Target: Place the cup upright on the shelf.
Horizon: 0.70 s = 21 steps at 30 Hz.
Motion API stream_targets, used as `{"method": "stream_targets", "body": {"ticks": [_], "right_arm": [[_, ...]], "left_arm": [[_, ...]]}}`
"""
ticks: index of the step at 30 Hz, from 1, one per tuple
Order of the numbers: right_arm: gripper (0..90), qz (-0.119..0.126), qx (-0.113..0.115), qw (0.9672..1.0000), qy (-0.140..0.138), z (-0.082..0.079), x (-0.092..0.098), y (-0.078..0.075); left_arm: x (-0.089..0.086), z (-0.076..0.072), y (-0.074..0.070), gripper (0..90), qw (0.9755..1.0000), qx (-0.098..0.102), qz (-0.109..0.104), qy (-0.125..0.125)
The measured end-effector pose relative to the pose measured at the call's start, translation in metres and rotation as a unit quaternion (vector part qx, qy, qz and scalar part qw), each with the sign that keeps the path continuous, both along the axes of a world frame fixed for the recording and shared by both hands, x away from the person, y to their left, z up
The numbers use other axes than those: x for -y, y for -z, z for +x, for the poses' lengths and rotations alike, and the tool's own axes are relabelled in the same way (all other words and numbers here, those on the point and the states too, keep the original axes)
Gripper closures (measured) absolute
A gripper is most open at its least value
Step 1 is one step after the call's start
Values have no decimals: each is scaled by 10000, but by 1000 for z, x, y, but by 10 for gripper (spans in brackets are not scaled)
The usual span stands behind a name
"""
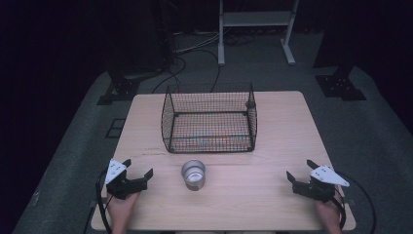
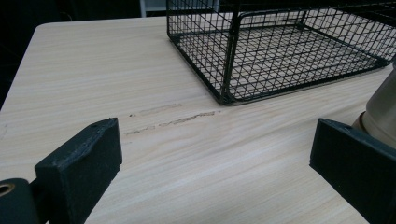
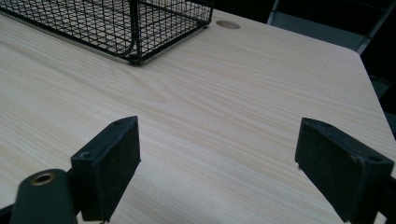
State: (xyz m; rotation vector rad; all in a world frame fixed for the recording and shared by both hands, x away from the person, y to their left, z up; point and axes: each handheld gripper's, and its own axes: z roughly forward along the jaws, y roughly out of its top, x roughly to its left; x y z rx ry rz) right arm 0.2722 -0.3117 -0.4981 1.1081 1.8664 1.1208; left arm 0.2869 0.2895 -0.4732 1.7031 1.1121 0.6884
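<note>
A small metal cup (image 1: 194,175) stands upright on the wooden table (image 1: 272,146), just in front of a black wire basket (image 1: 210,119). My left gripper (image 1: 138,168) rests at the table's front left, open, with bare table between its jaws; the cup (image 2: 383,112) shows at the right edge of the left gripper view, beyond the right jaw. My right gripper (image 1: 301,171) sits at the front right, open over bare wood. The basket (image 2: 280,51) lies ahead of the left gripper, and its corner (image 3: 135,32) lies ahead-left of the right gripper.
Scuff marks (image 2: 173,116) streak the wood near the basket's front left corner. A round cable hole (image 3: 228,24) sits in the table beyond the basket. Past the far edge stand a white frame (image 1: 255,29), dark stands and cables on a grey floor.
</note>
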Motion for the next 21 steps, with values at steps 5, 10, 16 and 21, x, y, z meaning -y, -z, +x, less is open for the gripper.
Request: {"method": "stream_targets", "body": {"ticks": [5,10,16,21], "right_arm": [[134,3,2,10000,-7,0,0,0],[134,-1,3,10000,-5,0,0,0],[134,-2,7,10000,6,0,0,0],[134,1,10,10000,11,0,0,0]], "left_arm": [[3,-1,-2,14,10000,49,33,76],[7,-2,-3,14,9997,116,53,185],[14,-5,-6,14,9993,200,73,297],[19,-6,-9,14,9988,236,59,420]]}}
